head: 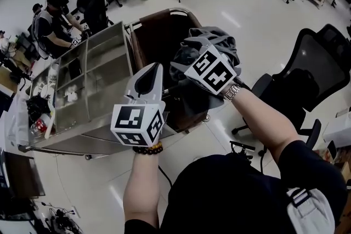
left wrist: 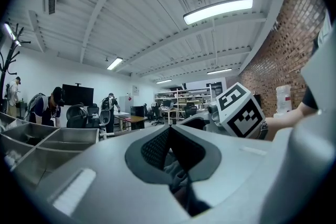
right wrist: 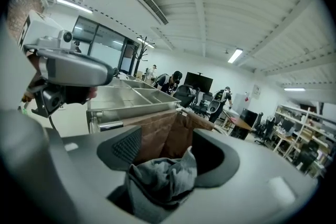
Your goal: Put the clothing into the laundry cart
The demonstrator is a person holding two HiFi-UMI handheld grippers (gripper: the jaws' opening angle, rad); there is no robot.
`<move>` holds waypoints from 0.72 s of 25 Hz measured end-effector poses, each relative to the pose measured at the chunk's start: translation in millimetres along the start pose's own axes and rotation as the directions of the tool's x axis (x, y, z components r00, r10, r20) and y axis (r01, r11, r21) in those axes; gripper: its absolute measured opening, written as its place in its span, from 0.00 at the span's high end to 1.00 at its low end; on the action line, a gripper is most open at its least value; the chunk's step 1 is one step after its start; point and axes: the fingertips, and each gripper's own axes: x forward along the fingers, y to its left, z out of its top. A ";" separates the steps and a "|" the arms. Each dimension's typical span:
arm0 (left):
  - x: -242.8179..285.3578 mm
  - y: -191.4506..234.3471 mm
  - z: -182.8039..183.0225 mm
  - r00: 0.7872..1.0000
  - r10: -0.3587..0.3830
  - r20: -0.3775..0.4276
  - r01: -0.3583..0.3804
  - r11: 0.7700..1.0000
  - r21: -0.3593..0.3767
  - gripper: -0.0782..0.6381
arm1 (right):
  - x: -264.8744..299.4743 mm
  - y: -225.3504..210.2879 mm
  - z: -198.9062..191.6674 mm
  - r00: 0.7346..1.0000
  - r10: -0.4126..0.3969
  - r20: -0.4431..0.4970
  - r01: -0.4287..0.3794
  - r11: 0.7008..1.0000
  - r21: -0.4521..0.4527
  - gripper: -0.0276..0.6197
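Head view | laundry cart (head: pixel 157 34) brown-lined | grey clothing (head: pixel 215 39) over its opening

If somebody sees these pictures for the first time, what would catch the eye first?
The crumpled grey garment stands out first. It is bunched at the right gripper, whose jaws stand apart with the cloth between them, over the brown laundry cart. Next comes the left gripper with its black-and-white marker cube, raised beside it in the middle of the head view, and then the steel trolley with open compartments, left of the cart.
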 end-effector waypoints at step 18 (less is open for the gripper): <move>-14.0 -57.4 0.1 0.999 -0.041 -0.005 0.041 0.999 -0.021 0.89 | -111.2 28.1 41.4 0.966 -0.093 0.240 0.099 0.995 -0.013 0.81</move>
